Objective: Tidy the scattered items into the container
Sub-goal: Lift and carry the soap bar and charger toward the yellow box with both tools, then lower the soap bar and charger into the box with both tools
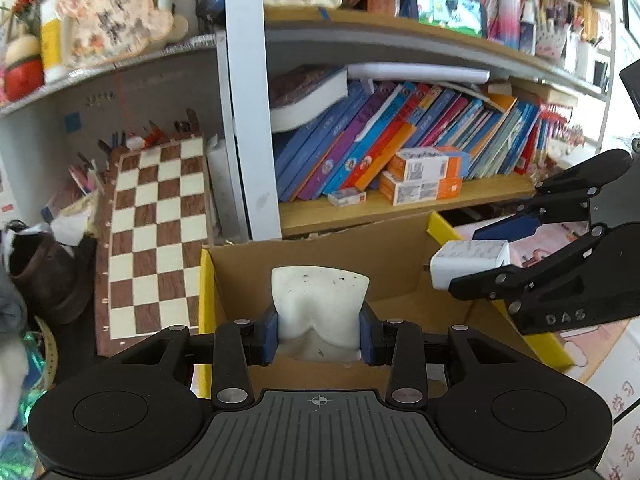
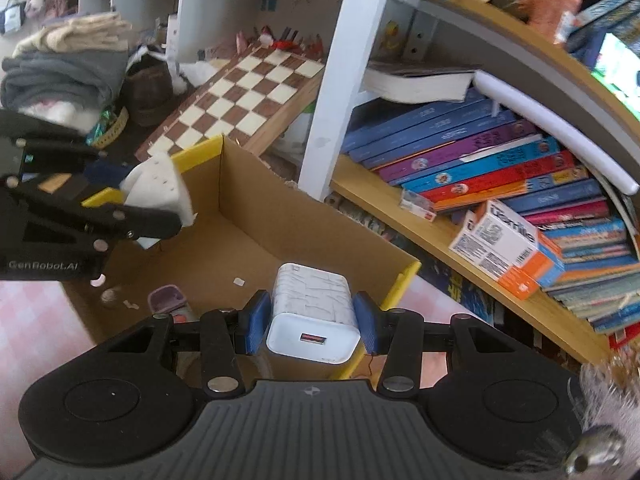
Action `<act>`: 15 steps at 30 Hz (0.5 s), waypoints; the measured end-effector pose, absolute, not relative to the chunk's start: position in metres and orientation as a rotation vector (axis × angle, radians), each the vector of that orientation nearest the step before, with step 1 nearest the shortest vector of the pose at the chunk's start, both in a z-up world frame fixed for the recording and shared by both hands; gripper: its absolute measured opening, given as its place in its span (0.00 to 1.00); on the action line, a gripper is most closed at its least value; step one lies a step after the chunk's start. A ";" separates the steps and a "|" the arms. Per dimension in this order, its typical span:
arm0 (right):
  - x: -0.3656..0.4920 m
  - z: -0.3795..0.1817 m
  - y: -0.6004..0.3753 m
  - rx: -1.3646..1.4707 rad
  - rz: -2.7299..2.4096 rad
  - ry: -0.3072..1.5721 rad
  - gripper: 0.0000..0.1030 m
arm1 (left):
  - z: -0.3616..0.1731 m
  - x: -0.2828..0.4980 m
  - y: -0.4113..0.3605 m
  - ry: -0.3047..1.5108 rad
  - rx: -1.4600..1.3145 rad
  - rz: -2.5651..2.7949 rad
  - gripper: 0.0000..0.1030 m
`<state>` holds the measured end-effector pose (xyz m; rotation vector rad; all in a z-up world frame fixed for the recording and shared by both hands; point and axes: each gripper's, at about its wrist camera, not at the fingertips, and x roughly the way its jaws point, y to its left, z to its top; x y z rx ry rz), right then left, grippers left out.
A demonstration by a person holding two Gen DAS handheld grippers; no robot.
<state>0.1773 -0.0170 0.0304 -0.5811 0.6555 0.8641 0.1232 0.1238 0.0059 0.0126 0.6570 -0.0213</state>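
now both grippers hang over the cardboard box (image 2: 320,236): the left gripper (image 1: 319,334) clamps a white foam piece (image 1: 319,300), the right gripper (image 2: 312,322) clamps a white charger (image 2: 310,304). next, i judge, lower and release inside the box walls.

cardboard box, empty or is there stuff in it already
Not empty: in the right wrist view a small purple case and tiny bits lie on the cardboard box floor.
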 end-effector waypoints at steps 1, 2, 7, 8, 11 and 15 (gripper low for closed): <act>0.181 0.026 -0.013 -0.592 0.869 0.663 0.42 | 0.003 0.128 0.124 0.673 0.006 -0.024 0.36; 0.184 0.022 -0.009 -0.603 0.872 0.670 0.42 | -0.001 0.133 0.124 0.688 -0.001 -0.026 0.36; 0.194 0.003 0.007 -0.668 0.894 0.683 0.42 | -0.017 0.157 0.126 0.767 -0.034 -0.039 0.36; 0.195 0.000 0.010 -0.682 0.900 0.682 0.42 | -0.020 0.162 0.126 0.783 -0.040 -0.042 0.36; 0.197 -0.008 0.017 -0.722 0.919 0.679 0.42 | -0.027 0.172 0.128 0.822 -0.051 -0.048 0.36; 0.201 -0.015 0.025 -0.768 0.942 0.678 0.42 | -0.032 0.182 0.131 0.870 -0.058 -0.055 0.36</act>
